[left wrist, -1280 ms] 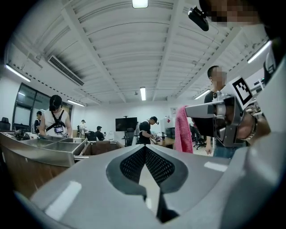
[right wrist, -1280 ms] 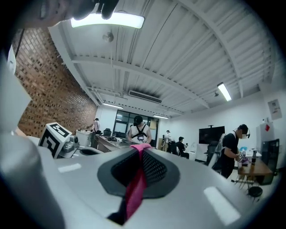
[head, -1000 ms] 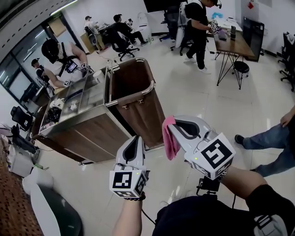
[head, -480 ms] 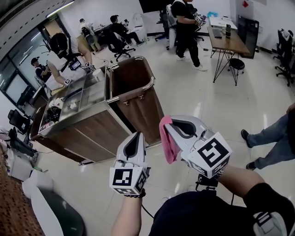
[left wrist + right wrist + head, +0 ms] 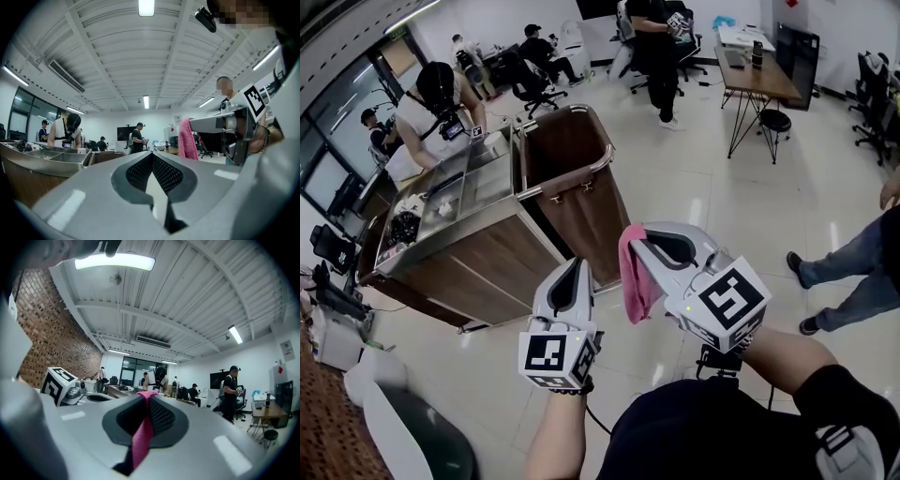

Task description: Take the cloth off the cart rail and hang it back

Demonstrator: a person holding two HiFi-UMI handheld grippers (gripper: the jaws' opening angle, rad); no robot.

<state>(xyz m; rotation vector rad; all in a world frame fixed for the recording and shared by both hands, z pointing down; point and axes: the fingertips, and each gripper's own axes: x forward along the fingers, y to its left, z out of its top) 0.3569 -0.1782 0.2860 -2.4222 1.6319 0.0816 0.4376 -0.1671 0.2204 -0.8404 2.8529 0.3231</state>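
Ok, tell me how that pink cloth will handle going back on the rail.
Probably floppy: the cloth hangs limp from the right gripper. Likely light, since a pinch at one edge holds it. It should drape over the cart rail, though it may slide on the metal.

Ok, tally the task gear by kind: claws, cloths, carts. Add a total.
Claws: 2, the left claw and the right claw
Cloths: 1, the pink cloth, gripped by the right claw
Carts: 1, the cart
Total: 4
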